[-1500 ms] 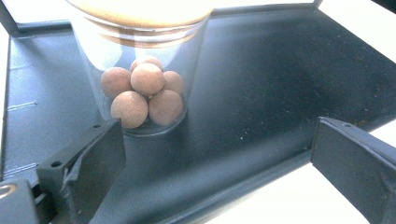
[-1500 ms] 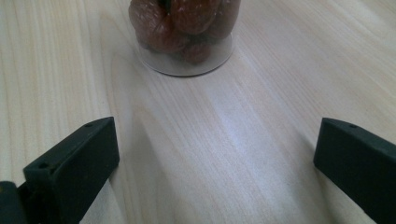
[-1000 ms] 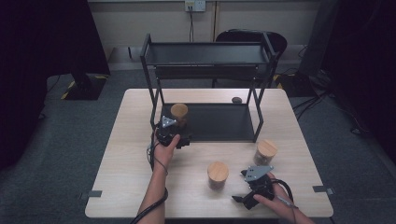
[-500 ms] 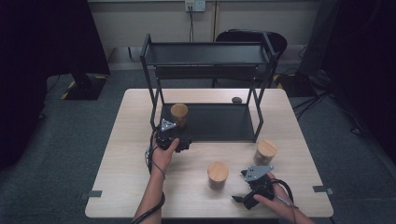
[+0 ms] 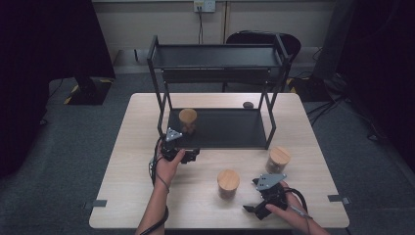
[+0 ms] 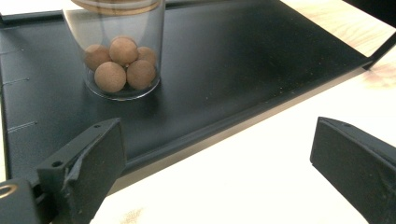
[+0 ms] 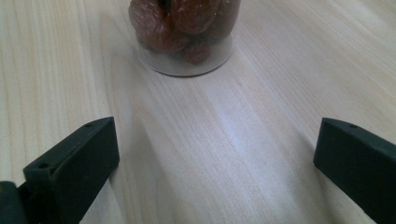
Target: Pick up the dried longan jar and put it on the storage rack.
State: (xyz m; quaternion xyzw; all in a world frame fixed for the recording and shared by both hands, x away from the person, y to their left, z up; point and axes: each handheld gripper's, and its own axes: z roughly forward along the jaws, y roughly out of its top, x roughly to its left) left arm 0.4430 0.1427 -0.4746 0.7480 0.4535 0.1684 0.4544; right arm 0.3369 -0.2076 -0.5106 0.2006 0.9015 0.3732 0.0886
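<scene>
The jar of brown balls (image 6: 122, 51) stood on the rack's lower shelf (image 5: 230, 132), and the left gripper (image 5: 180, 152) sat at its 6 o'clock with jaws wide and empty, apparently just clear of it. The right gripper (image 5: 259, 205), also open and empty, faced the jar of dark fruit (image 7: 187, 32) at its 12 o'clock on the table (image 5: 127, 186). Shelving seemed under way; next, the right jaws would need to advance and close around that jar.

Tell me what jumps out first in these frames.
The black two-tier rack at the table's far side, with a wood-lidded jar of brown balls on its lower shelf. The left gripper sits just before it, jaws open and empty. Two more lidded jars stand on the tabletop near the open right gripper.
</scene>
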